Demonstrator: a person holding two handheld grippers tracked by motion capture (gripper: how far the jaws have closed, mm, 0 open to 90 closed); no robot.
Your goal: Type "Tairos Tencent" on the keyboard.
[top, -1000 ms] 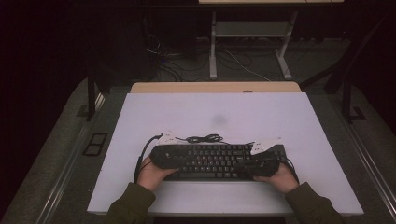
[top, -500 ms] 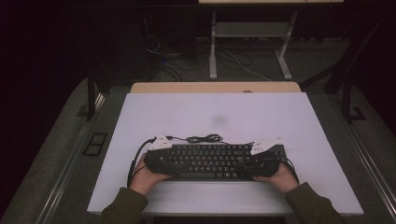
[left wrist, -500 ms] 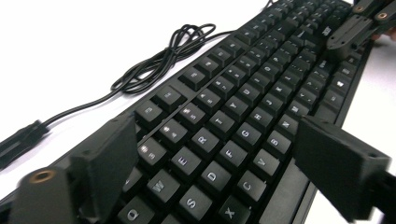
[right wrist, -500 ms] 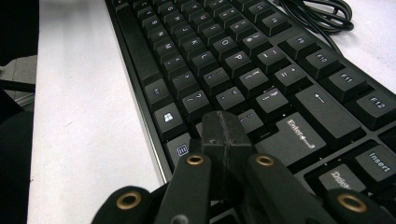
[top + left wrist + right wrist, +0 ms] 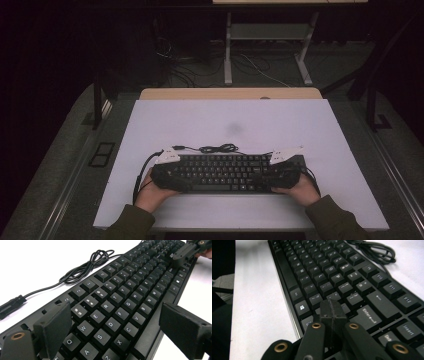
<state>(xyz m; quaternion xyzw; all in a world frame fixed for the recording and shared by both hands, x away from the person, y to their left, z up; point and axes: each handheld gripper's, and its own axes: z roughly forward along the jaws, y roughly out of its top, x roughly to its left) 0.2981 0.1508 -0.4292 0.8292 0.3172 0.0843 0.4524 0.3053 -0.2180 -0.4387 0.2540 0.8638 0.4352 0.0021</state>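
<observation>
A black keyboard lies flat on the white table, near its front edge. My left gripper is at the keyboard's left end. In the left gripper view the left gripper stands open. One pad is by the number row and the other pad is off the front edge, with the keyboard between them. My right gripper is at the right end. It is shut with nothing in it, its tips just above the keys near Enter.
The keyboard's black cable lies coiled on the table just behind it, its plug end loose. Table legs and floor cables stand beyond the far edge. A dark smudge marks the table's middle.
My left hand and gripper have slid a little to the left, toward the keyboard's left end. The right hand has hardly moved.
</observation>
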